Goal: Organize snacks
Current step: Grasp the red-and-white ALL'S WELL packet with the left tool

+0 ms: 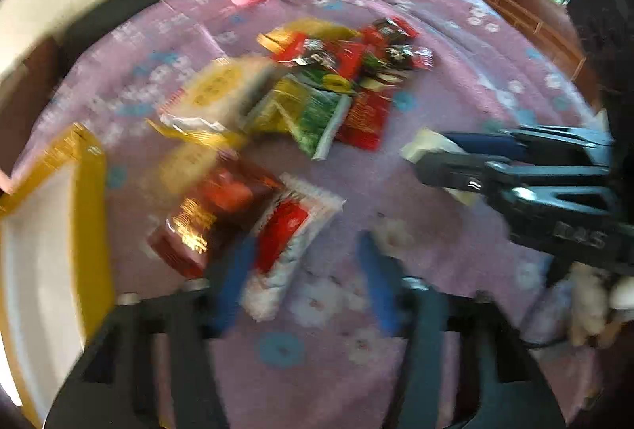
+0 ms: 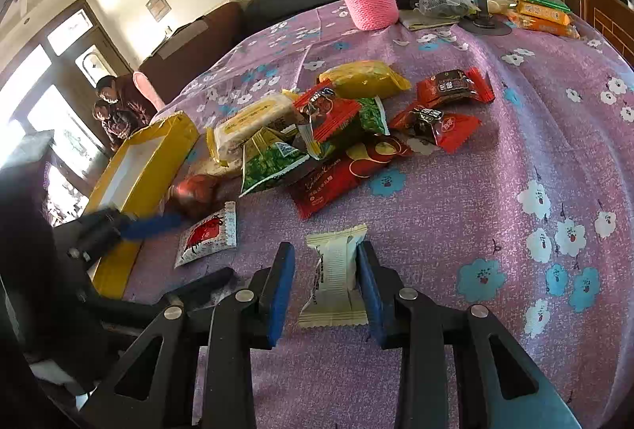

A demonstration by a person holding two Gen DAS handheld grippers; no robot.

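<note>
We find the right gripper (image 2: 327, 284) released, jaws straddling the cream crinkle-edged snack packet (image 2: 335, 280); left gripper (image 1: 305, 282) also released; we advise closing squarely mid-packet

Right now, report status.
Right gripper open, straddling white packet. Left gripper open beside red-white sachet. Yellow box open at left. Path clear.

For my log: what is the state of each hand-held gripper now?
Left hand-held gripper: open, holding nothing.
Right hand-held gripper: open around the white snack packet.
</note>
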